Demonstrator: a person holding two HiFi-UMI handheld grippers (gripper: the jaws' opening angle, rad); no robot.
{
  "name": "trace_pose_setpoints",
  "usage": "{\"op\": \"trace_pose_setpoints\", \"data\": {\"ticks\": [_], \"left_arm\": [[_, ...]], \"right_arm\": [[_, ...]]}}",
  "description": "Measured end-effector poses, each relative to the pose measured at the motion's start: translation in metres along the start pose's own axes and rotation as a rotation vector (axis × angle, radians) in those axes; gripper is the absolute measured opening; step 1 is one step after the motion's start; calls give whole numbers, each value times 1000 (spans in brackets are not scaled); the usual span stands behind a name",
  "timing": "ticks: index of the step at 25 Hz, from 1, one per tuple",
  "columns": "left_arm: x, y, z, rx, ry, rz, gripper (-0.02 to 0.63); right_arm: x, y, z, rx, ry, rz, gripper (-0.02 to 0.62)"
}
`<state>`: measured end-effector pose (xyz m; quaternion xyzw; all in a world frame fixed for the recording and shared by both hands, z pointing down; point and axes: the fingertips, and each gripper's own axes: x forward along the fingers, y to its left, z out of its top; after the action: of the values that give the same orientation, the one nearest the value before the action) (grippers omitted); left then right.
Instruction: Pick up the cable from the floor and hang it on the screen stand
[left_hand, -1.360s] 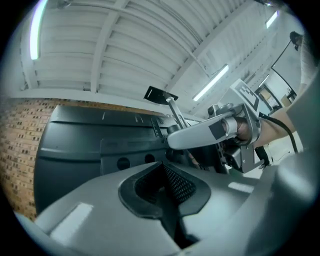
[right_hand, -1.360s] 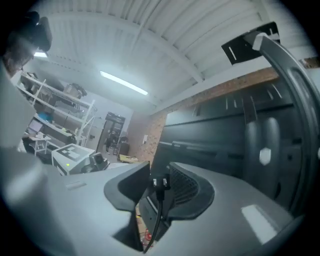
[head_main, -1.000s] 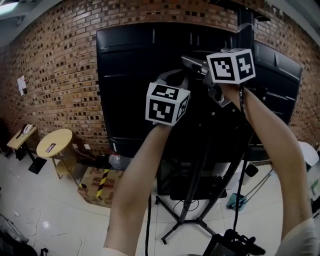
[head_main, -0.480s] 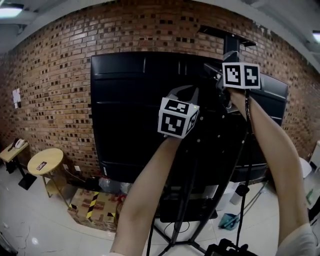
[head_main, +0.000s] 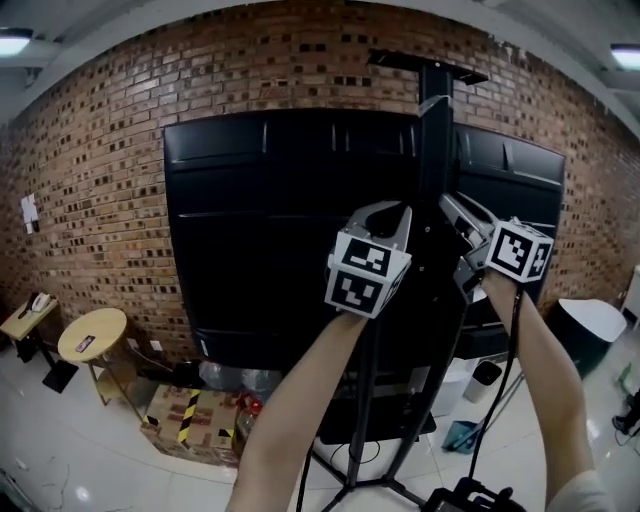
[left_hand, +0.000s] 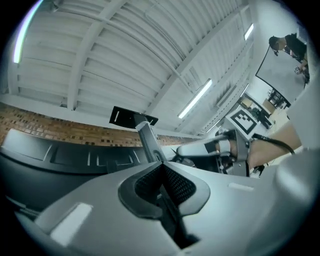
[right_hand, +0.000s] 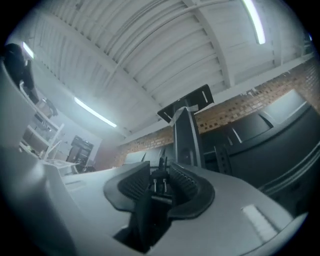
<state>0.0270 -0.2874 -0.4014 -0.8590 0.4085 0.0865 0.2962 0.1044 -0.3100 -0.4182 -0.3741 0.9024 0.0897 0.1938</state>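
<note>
My right claw (right_hand: 161, 173) is about half closed on the plug (right_hand: 158, 185) of the cable (right_hand: 148, 212). The pads press its sides and the two prongs point forward between them. My left claw (left_hand: 160, 172) is pinched nearly together on a thin stretch of the same cable, which runs back from the pads as a dark strip.

A second ago the right claw was high, close to the upper part of the stand's post (head_main: 432, 150). It has now dropped to about the same height as the left claw and sits just to the right of the post. The left claw has hardly moved and is just to the left of the post, in front of the dark screen (head_main: 270, 250). The grip on the plug has not changed.

From the right claw the cable hangs down along my forearm, clear of the floor (head_main: 60, 470). I can't see it resting on any part of the stand. I judge the pickup done and the hanging still to do: the cable has to go over some part of the stand, perhaps near the top plate (head_main: 428, 62).
</note>
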Motion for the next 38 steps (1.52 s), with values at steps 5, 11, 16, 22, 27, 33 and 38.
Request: {"op": "trace_pose_setpoints", "data": {"ticks": [5, 11, 16, 22, 27, 33, 38], "left_arm": [[6, -43, -28, 32, 64, -51, 17], [-5, -70, -76, -27, 142, -49, 18], [-28, -86, -99, 1, 200, -54, 18], [-71, -95, -132, -50, 246, -30, 18], [-135, -129, -157, -244, 218, 0, 18], [-254, -206, -231, -482, 363, 99, 16], [-348, -256, -293, -640, 547, 244, 9]], "right_arm": [[-27, 9, -67, -28, 40, 64, 121], [-47, 13, -117, 79, 21, 54, 120], [-72, 9, -151, 158, 17, 40, 37], [-110, 36, -190, 152, 52, 82, 16], [-155, 93, -240, 137, 163, 172, 2], [-224, 152, -344, 366, 315, 133, 2], [-271, 201, -394, 470, 412, 94, 2]]}}
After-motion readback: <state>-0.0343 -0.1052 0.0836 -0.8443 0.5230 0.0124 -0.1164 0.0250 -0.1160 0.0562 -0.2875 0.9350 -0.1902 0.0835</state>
